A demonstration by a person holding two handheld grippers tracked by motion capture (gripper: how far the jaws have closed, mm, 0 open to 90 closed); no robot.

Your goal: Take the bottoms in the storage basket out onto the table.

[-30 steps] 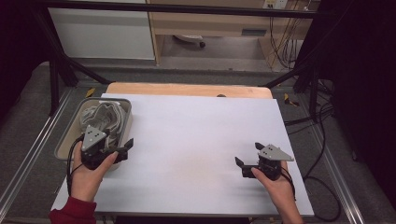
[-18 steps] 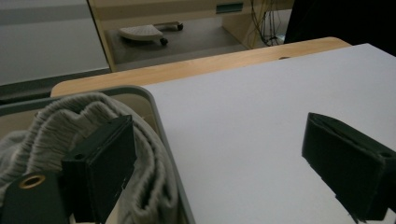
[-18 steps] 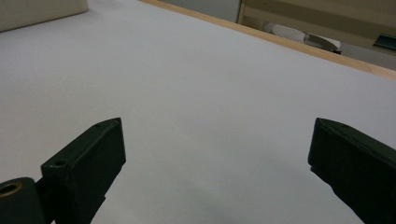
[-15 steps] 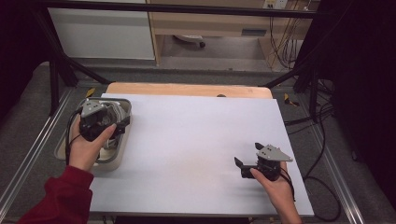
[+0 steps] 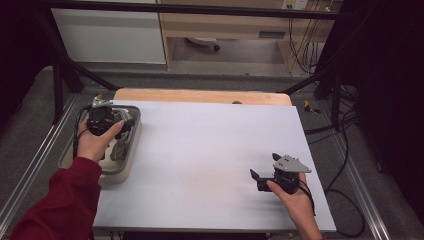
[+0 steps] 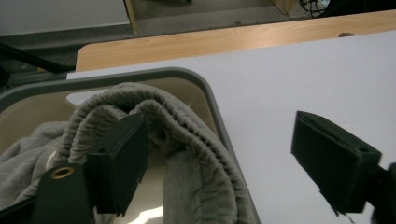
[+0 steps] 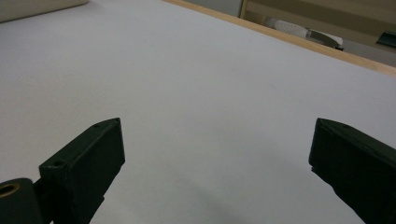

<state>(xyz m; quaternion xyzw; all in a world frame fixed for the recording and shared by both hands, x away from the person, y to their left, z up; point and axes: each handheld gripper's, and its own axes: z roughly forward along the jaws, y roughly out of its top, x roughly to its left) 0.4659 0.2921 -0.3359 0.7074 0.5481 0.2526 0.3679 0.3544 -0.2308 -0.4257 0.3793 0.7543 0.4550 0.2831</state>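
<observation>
Grey garment (image 6: 187, 154) bunched in grey bin (image 5: 131, 150) at table's left edge; elastic waistband arcs across between jaws of left tongs (image 6: 219, 163), spread wide, one jaw touching cloth, other out over bin rim. Left tongs (image 5: 102, 119) directly over garment; right tongs (image 5: 272, 176) released, empty, well apart near table's right front

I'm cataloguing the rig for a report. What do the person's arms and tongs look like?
Both tongs, left and right, are black with blocky rectangular jaws. The right carries a grey three-cornered plate and trails a black cable. The left arm wears a dark red sleeve.
</observation>
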